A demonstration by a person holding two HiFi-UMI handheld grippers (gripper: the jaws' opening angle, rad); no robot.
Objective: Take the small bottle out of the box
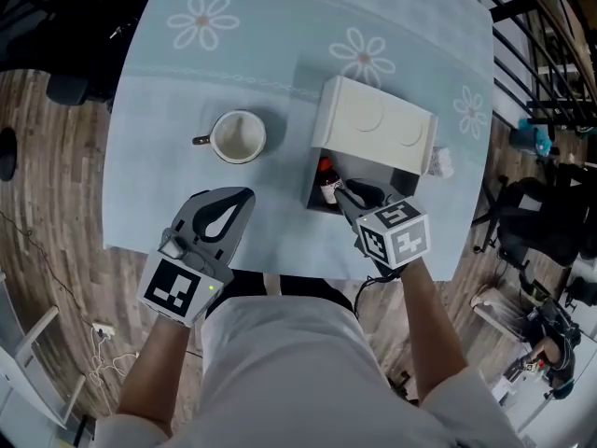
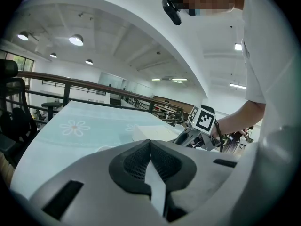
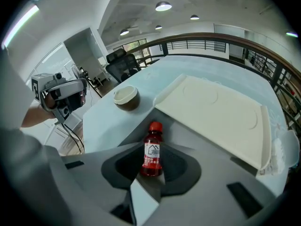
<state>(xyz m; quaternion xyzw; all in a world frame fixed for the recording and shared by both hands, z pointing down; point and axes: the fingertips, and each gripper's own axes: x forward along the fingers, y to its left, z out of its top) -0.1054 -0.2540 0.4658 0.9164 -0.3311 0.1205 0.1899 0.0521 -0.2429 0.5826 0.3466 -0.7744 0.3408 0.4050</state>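
1. The left gripper point(image 1: 244, 197), at lower left of the head view, sat over the near edge of the pale blue tablecloth point(image 1: 149, 157). Its jaws were pressed together with nothing between them.

2. A white mug point(image 1: 238, 136) stood left of centre, well apart from the work, with its contents unclear.

3. The white box point(image 1: 373, 119) lay right of centre with its open side toward the person.

4. The small bottle point(image 3: 151, 149) stood upright just inside that opening, at its left corner. It had a red cap, dark red contents and a white label.

5. The right gripper point(image 1: 343, 192), angled down into the opening, had its jaws slightly spread. The bottle stood in the gap at their tips, and no pad was seen pressing on it.

Handling assessment: The bottle was judged light, rigid and smooth-walled, so it could slip or tip under a glancing touch. The labelled mid-body offered the surest hold, since the cap was narrower and the shoulder tapered.

Limitations:
- The head view showed only the bottle's top, because the box wall and the gripper covered the rest.
- The box interior was in shadow.
- The label print was too small to read.
- Whether the bottle was glass or plastic could not be told.
- A crumpled clear item point(image 1: 440, 163) against the box's right side could not be identified.
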